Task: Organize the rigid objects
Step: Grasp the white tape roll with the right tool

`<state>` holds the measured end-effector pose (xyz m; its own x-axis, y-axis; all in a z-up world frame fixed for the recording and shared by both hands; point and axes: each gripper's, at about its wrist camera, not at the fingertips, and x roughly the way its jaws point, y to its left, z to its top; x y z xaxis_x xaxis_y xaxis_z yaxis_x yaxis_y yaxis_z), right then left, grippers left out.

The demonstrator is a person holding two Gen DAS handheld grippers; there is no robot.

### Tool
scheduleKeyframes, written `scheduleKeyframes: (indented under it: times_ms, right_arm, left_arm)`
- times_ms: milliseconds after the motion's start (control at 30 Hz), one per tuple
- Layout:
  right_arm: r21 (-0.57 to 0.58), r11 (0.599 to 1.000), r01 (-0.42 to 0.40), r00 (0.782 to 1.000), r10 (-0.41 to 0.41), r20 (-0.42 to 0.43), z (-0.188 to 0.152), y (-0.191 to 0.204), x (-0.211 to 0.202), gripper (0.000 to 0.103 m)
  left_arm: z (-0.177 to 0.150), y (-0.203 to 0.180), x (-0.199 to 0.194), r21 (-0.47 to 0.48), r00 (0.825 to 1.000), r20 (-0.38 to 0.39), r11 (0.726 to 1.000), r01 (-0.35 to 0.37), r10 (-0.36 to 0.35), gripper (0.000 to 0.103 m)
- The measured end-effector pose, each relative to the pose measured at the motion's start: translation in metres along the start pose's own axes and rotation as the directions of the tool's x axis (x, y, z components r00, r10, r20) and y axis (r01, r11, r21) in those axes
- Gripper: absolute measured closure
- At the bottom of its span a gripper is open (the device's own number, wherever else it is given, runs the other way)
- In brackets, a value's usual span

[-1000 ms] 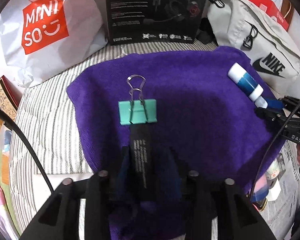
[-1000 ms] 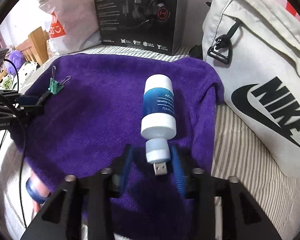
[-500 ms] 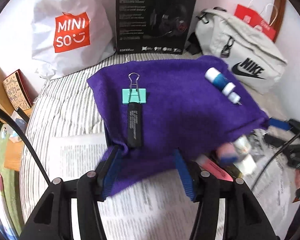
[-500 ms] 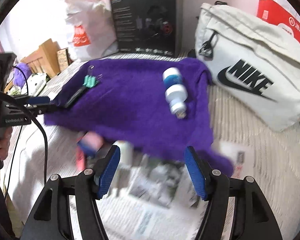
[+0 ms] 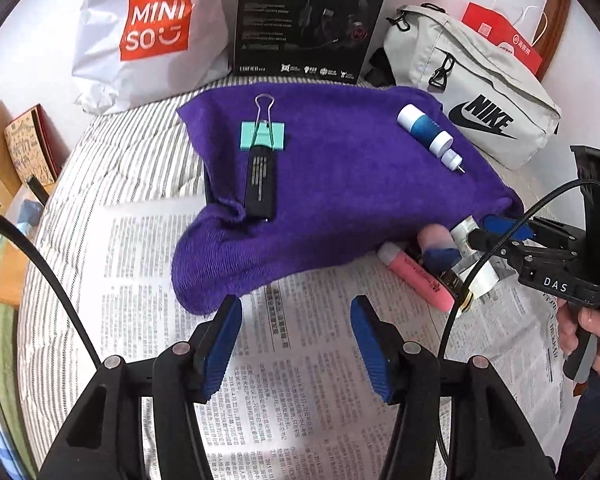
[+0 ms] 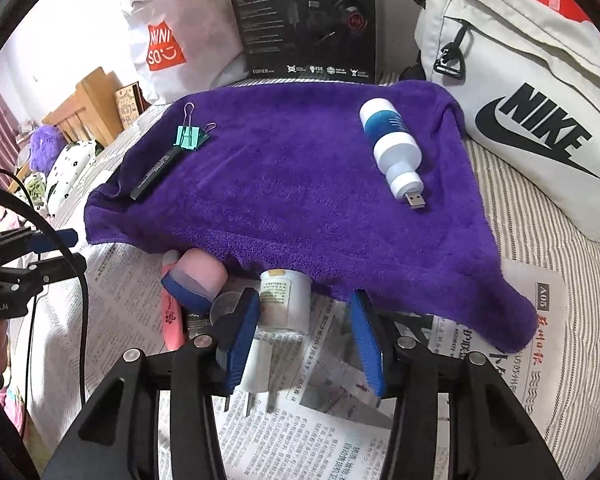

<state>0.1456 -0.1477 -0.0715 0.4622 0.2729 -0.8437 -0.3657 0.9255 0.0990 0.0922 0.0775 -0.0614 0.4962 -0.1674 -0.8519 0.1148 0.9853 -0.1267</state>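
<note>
Two grippers hung over the near edge of the purple towel (image 5: 340, 184), and neither had hold of anything. Seen from the left wrist, the left gripper (image 5: 296, 340) stood partly open above bare newspaper (image 5: 308, 408), its pads clear of the cloth. On the towel the black stick (image 5: 261, 182) lay with its long axis running near to far, its far end under the teal binder clip (image 5: 263, 135), whose wire loops pointed far. To the right the blue-and-white USB bottle (image 5: 430, 133) lay slanted, plug toward the near right. Further right the right gripper (image 5: 496, 236) reached into a cluster with a pink highlighter (image 5: 418, 280). From the right wrist, that gripper's jaws had just been closing, half open; a small white jar (image 6: 284, 304) stood between them, against the left pad (image 6: 240, 340) but apart from the right one, so I judged it not yet gripped. A pink-capped container (image 6: 198, 276) and the highlighter lay just left, partly under the towel's edge. To do this step well, I would centre the jar between the pads and close squarely on its sides, keeping the towel's hem out of the pinch. From here the bottle's plug pointed near and right.
</note>
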Motion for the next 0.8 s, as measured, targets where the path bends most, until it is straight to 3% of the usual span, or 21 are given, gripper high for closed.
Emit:
scheduleKeyframes:
  times_ms: [233, 367, 800]
  right_arm:
    - [-0.015, 1.0, 0.019, 1.0, -0.019, 0.023, 0.0, 0.003, 0.006, 0.06]
    - [-0.013, 1.0, 0.015, 1.0, -0.014, 0.018, -0.005, -0.002, 0.007, 0.072]
    - [-0.003, 1.0, 0.024, 1.0, -0.024, 0.012, -0.014, -0.016, 0.007, 0.073]
  left_arm:
    - [-0.002, -0.003, 0.008, 0.012, 1.0, -0.018, 1.0, 0.007, -0.007, 0.048]
    - [-0.003, -0.005, 0.012, 0.019, 1.0, -0.027, 1.0, 0.009, -0.009, 0.048]
    - [-0.003, -0.011, 0.015, 0.01, 0.999, -0.015, 0.999, 0.039, -0.039, 0.048]
